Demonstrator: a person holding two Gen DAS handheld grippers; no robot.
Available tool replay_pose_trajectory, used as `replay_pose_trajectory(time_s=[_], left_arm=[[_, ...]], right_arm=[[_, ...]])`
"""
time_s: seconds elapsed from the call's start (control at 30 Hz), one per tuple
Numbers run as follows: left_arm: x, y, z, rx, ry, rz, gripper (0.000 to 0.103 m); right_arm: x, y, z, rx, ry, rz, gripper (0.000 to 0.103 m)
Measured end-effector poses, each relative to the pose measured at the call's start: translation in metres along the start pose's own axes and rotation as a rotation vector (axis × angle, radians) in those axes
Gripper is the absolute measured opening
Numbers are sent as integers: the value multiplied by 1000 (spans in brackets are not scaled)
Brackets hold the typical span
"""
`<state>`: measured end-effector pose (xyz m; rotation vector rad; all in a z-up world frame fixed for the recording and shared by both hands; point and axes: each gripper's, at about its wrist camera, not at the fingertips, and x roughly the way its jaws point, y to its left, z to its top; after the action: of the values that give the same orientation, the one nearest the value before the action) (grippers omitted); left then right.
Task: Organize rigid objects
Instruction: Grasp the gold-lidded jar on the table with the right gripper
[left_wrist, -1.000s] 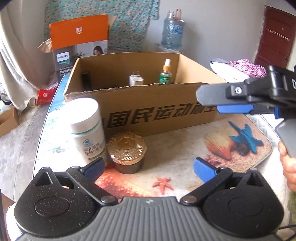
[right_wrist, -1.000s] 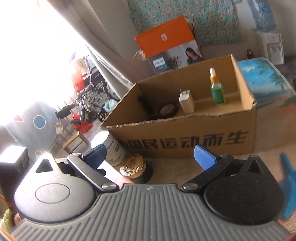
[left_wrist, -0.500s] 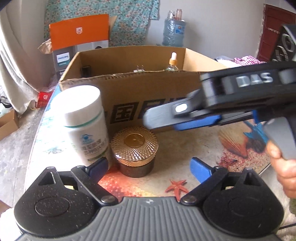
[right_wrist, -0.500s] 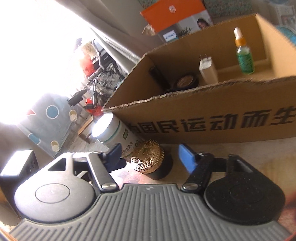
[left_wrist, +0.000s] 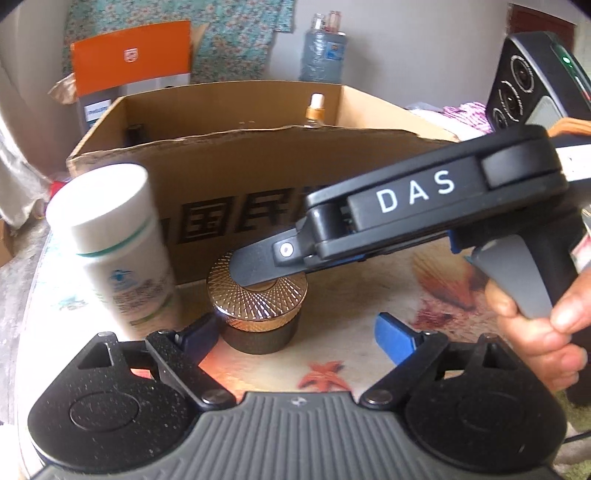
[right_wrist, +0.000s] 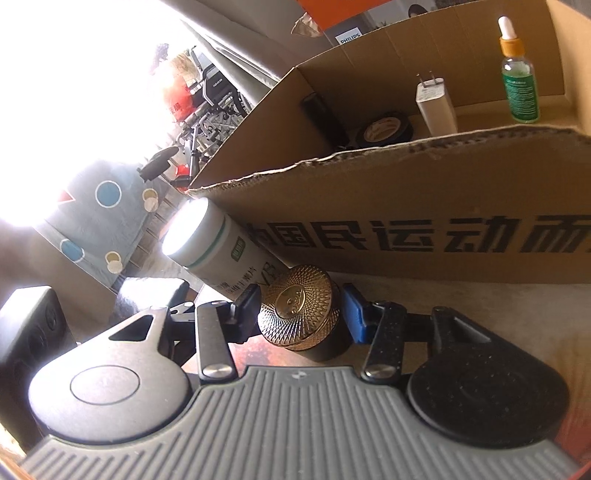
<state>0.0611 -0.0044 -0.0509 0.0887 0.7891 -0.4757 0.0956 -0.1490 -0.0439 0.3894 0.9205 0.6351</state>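
A dark jar with a gold patterned lid (left_wrist: 258, 295) stands on the mat in front of the cardboard box (left_wrist: 229, 177); it also shows in the right wrist view (right_wrist: 299, 314). A white pill bottle (left_wrist: 118, 251) stands just left of it, seen too in the right wrist view (right_wrist: 221, 254). My right gripper (right_wrist: 301, 306) has a finger on each side of the gold lid, close to it, with small gaps. Its body (left_wrist: 424, 206) crosses over the jar. My left gripper (left_wrist: 295, 332) is open and empty, just in front of the jar.
Inside the box (right_wrist: 406, 155) are a green dropper bottle (right_wrist: 517, 81), a white charger plug (right_wrist: 436, 107), a tape roll (right_wrist: 384, 129) and a dark cylinder (right_wrist: 321, 118). An orange Philips carton (left_wrist: 133, 74) and a water jug (left_wrist: 321, 51) stand behind.
My right gripper has come down and forward over the jar and its fingers have narrowed around the gold lid. My left gripper has edged closer to the jar.
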Motion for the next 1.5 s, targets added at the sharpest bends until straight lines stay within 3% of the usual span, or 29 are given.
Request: replay_pose_trajectory(time_s=[0.63, 0.9, 1.17, 1.5], left_arm=[[22, -92, 4, 198, 49, -155, 91], [22, -85, 6, 178, 54, -125, 91], [29, -76, 12, 160, 54, -98, 91], [40, -76, 21, 132, 74, -80, 88]], right_arm=[[-92, -64, -48, 164, -119, -96, 48], [-93, -70, -55, 204, -137, -121, 51], [-85, -64, -50, 214, -135, -136, 63], [-84, -67, -49, 246, -145, -115, 65]])
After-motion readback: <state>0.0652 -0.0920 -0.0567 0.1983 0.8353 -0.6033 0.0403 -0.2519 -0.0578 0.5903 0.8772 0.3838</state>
